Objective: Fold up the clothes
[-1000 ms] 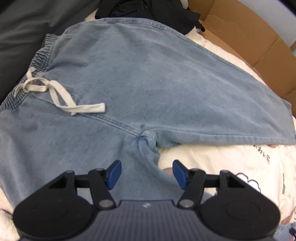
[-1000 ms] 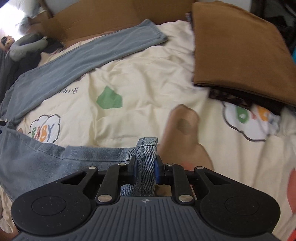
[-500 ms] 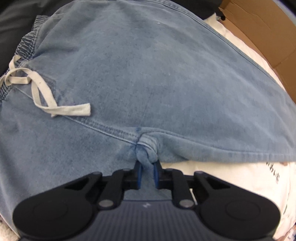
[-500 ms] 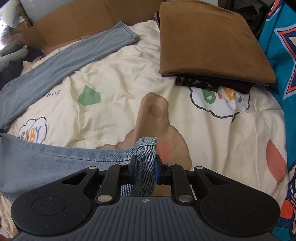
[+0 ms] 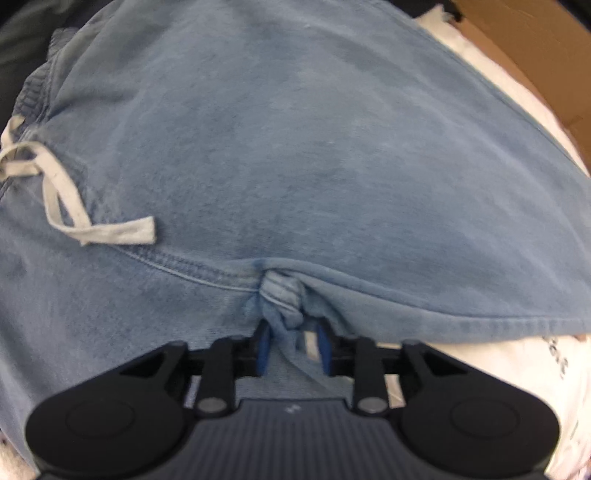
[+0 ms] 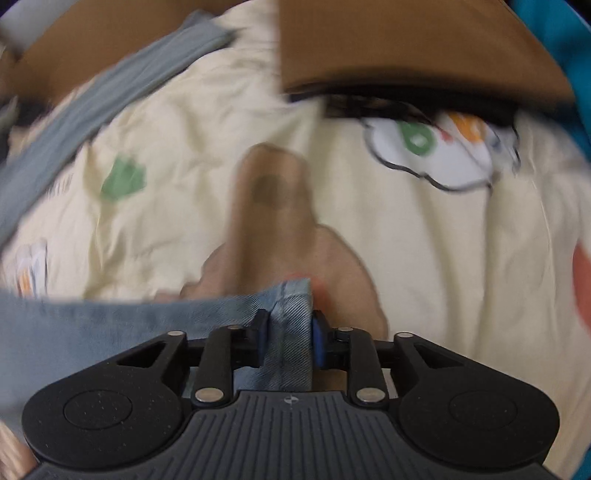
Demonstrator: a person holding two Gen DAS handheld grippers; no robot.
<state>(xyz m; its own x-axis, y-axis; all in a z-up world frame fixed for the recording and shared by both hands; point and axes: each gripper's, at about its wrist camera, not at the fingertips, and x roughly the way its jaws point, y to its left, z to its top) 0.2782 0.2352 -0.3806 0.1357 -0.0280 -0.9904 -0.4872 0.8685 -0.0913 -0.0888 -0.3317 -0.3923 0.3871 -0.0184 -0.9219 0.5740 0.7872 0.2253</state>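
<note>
Light blue jeans with a white drawstring lie spread on a cream printed bedsheet. My left gripper points down at the bunched crotch seam. Its jaws are opening; the cloth is still between them, and a gap shows beside the right pad. In the right wrist view the hem of one jeans leg fills my right gripper. Those jaws are opening too, but both pads still touch the denim. The other leg stretches away at the upper left.
A folded brown garment lies on a dark one at the far right of the bed. Brown cardboard stands along the far edge. Bright blue fabric shows at the right. Dark clothing borders the waistband side.
My left gripper came down, shut on the crotch seam and now stands wider around it. My right gripper sank toward the sheet with the hem, and its pads stand further apart.
</note>
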